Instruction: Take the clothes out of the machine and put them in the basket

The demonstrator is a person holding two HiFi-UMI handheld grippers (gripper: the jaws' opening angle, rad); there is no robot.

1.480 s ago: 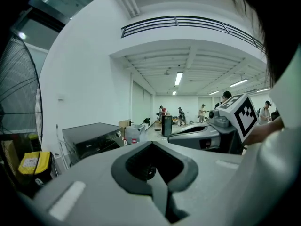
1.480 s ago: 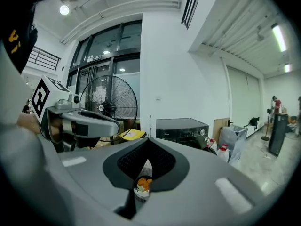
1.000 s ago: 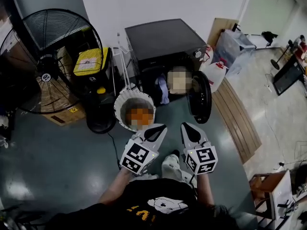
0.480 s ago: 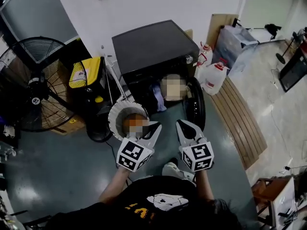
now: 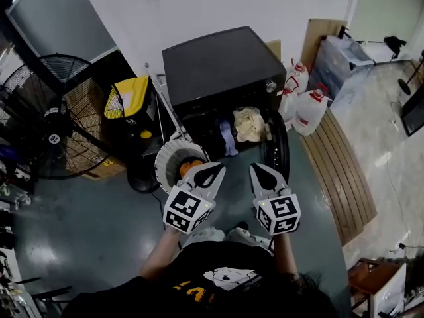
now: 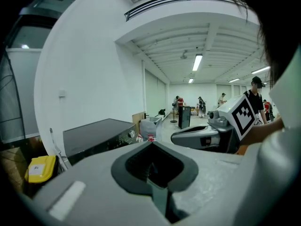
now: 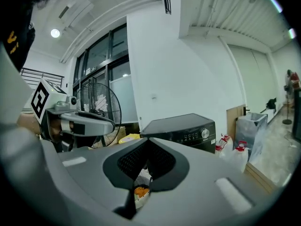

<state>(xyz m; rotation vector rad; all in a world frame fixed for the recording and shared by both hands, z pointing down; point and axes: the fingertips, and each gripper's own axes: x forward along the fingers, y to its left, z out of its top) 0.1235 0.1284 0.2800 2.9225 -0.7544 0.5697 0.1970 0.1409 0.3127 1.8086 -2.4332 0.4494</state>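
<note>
The door (image 5: 277,148) of the black machine (image 5: 225,61) hangs wide open on the right, edge-on to us, and the drum mouth is clear from the near side. In that mouth sit a cream cloth (image 5: 250,123) at the right and a blue cloth (image 5: 226,138) draped over the lip at the left. So the clothes are in the machine, none in the jaws.

The white basket (image 5: 169,161) stands on the floor (image 5: 86,224) just left of the opening, by the machine's near corner, with something orange (image 5: 192,168) inside. There is open floor between the person and the machine. It is tighter at the far left, where a big fan (image 5: 53,121) and a yellow box (image 5: 129,97) crowd in beside the machine. On the right are jugs (image 5: 303,105) and a strip of wood planks (image 5: 344,171). The floor is dark and glossy, with a white wall (image 5: 199,5) behind.

Now the hands: both grippers are held out low in front of the body, side by side and apart, pointing at the machine. The left gripper (image 5: 215,171) shows its tip against the basket's near right rim. Its jaws are pressed together with nothing between them. The right gripper (image 5: 257,171) points toward the foot of the door. Its jaws are closed to a sliver and empty, the basket glimpsed through the gap.
</note>
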